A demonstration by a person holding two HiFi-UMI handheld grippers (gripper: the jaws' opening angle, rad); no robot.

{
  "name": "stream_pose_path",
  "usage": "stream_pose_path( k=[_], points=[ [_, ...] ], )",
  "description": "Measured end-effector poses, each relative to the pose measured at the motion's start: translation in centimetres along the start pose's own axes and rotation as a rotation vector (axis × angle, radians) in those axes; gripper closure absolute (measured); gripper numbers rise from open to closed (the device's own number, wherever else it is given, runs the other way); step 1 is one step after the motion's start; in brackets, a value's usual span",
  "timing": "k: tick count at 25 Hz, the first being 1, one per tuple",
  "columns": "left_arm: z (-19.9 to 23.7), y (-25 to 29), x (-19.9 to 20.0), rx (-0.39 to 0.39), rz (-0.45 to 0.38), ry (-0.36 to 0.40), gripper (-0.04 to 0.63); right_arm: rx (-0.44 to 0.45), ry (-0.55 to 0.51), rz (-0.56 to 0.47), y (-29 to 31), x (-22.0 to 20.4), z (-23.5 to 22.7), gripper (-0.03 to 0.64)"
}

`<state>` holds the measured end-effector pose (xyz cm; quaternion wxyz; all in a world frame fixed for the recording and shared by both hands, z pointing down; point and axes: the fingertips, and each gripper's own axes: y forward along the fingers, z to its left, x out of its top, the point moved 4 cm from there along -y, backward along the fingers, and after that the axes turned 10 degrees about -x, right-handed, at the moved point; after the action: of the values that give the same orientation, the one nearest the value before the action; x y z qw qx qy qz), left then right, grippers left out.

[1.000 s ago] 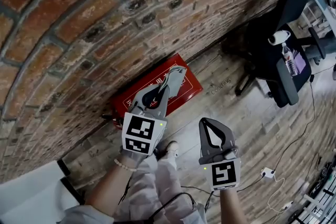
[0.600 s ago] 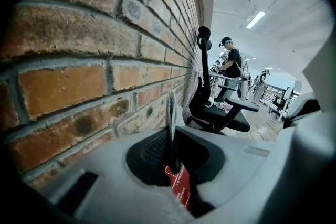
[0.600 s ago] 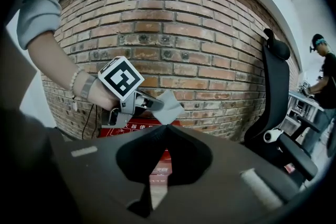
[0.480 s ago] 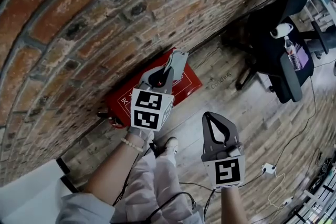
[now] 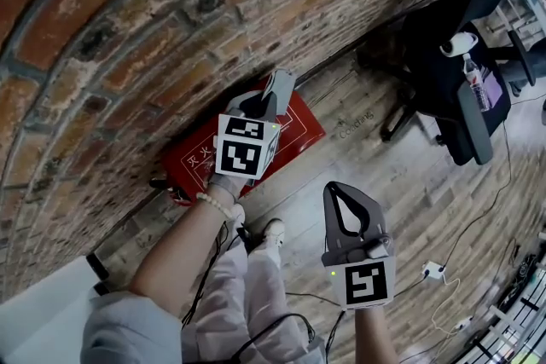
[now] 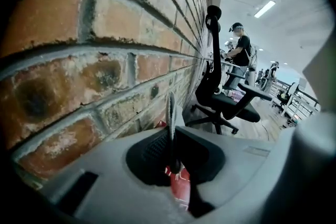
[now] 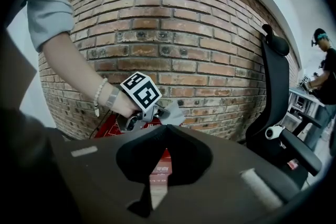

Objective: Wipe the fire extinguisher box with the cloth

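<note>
left claw (image 5: 265,101) pinches the cloth (image 5: 281,86) just above the fire extinguisher box (image 5: 297,129), right claw (image 5: 335,188) closed and empty; next, lower and wipe.

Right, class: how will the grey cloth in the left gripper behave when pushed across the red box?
Probably light: the cloth shows edge-on as a thin sheet. Likely floppy, so it may fold under a push, though the short flap past the left gripper stands up. The jaws pinch it shut, so slipping seems unlikely.
</note>
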<state>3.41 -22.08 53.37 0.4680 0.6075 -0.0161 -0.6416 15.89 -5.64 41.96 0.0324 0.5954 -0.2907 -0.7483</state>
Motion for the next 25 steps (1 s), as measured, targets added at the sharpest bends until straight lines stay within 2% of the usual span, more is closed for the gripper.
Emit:
stream_pose_path(
  k=[10,18,25],
  points=[
    [2.1,2.5,-1.6,0.057,0.105,-0.001,0.583,0.001,0.023,0.014,0.8,-0.9,-0.2,0.606],
    [2.8,3.5,-2.3,0.08,0.146,0.009,0.583,0.001,0.029,0.039,1.0,-1.7,-0.1,0.606],
    [2.9,3.4,-2.5,0.092,0.151,0.02,0.581,0.001,0.032,0.043,1.0,-1.8,0.1,0.606]
  ],
)
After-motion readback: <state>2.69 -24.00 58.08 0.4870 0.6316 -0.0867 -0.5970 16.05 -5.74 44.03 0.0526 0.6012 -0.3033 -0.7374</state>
